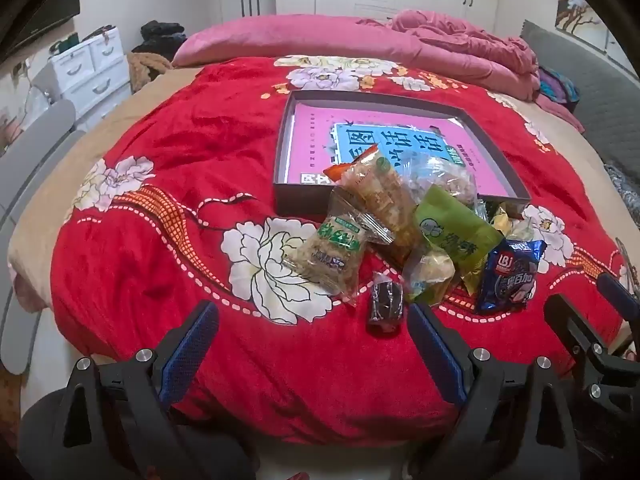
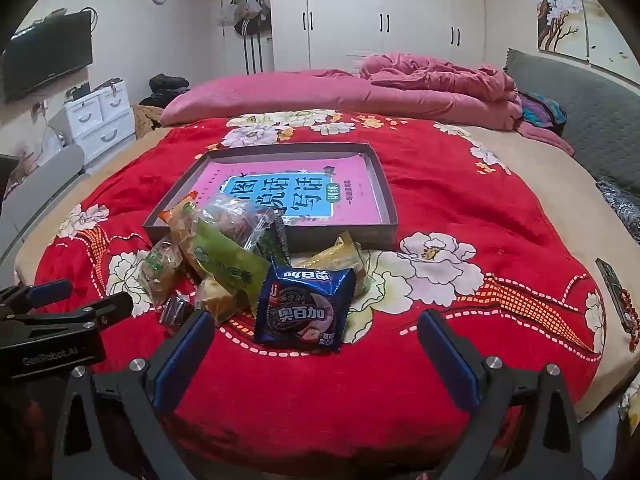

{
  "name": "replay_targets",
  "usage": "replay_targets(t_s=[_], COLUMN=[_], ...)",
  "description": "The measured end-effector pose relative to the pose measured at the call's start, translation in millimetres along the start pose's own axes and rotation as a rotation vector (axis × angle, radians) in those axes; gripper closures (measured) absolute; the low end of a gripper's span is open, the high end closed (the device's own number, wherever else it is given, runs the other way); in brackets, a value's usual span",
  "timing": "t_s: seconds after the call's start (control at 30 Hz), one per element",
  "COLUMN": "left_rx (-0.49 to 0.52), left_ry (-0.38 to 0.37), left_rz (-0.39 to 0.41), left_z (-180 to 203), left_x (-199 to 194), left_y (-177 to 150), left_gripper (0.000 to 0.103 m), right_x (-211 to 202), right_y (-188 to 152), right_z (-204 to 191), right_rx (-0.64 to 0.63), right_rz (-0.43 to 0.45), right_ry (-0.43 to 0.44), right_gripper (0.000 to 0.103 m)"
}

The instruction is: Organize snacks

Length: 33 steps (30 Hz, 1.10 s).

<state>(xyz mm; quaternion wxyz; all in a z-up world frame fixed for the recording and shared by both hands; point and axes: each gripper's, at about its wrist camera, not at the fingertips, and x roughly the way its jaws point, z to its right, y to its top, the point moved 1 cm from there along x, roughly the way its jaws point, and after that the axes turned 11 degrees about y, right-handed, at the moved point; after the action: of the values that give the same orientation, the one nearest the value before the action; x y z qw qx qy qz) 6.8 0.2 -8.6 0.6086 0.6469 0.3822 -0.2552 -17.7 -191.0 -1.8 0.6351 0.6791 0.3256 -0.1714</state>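
Left gripper (image 1: 314, 322) spread wide over the red floral blanket (image 1: 168, 160), nothing between its blue pads (image 1: 188, 352), only bare cloth. Right gripper (image 2: 316, 334) likewise gaping and empty, tilted down toward the near rim of the snack pile. Taken from the shallow dark tray (image 2: 386, 188) as landmark (the one with a pink book (image 2: 352, 208) lying flat inside): all snacks heaped just in front of its near wall, several leaning on or over that wall, none fully within. Blue cookie packet (image 2: 306, 312) farthest out from the tray on the right gripper's side, flat on the blanket, just ahead of the open fingers and not touched. Green packet (image 1: 456, 236) propped against the pile between that blue one and the tray's front edge. Clear bag with green label (image 1: 336, 252) on the pile's left flank, out from the tray's near corner. Small dark wrapped piece (image 1: 386, 306) farther from the tray, lying close beside the left gripper's right pad, apart from it. Yellow-wrapped piece (image 2: 340, 256) close against the tray's front wall. Pink quilt (image 2: 420, 84) bunched well beyond the tray's far side.
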Motion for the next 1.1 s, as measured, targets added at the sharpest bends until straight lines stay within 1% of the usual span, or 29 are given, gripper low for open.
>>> replay_targets(t_s=[0.27,0.43,0.5,1.1], left_rx=[0.004,0.002,0.004,0.005], left_ry=[0.003,-0.001,-0.002,-0.009], left_rz=[0.013,0.018,0.018,0.017], left_z=[-2.6,-0.9,-0.9,0.6], left_x=[-1.8,-1.1,-0.9,-2.4], left_y=[1.5,0.9,0.8,1.5], left_gripper=[0.008,0.008,0.008,0.008], right_x=[0.7,1.3,1.4,3.1], right_y=[0.4,1.4,0.6,0.1], right_z=[0.1,-8.9,0.0,-0.3], right_rx=[0.009,0.008,0.011,0.013], right_rz=[0.000,-0.001,0.000,0.000], right_ry=[-0.007,-0.007,0.006,0.009], right_gripper=[0.001,0.001,0.001,0.001])
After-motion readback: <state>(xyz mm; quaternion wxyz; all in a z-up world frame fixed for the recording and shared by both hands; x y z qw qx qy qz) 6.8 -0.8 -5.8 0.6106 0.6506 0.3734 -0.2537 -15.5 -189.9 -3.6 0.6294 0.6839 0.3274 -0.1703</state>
